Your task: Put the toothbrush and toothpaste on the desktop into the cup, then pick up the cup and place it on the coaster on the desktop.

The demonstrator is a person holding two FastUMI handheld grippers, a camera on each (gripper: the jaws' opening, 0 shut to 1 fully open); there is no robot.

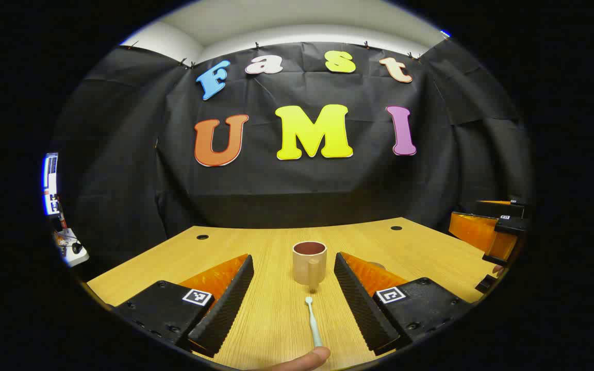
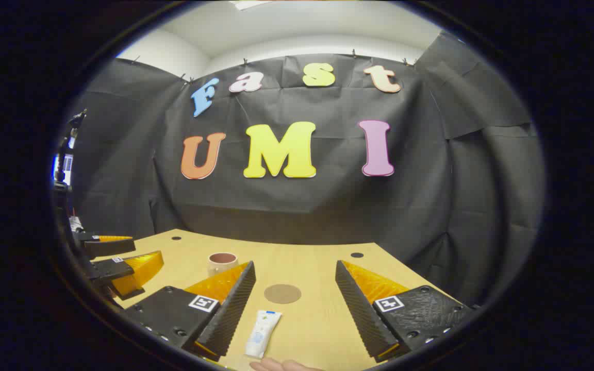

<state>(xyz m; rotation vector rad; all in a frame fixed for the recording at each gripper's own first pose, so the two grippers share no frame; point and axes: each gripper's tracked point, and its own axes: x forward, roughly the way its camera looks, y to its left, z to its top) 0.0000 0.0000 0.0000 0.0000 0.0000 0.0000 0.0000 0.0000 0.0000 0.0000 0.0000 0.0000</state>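
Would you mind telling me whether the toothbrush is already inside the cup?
No, the toothbrush lies flat on the desktop in front of the cup, as the left gripper view shows.

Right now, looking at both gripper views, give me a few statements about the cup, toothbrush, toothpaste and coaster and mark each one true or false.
1. The toothbrush lies flat on the desktop between the left gripper's fingers. True.
2. The toothpaste stands inside the cup. False: it lies on the desktop, near the right gripper's fingers.
3. The cup sits on the coaster. False: the cup stands apart from it on the bare wood.
4. Both grippers are open. True.
5. The cup is upright. True.
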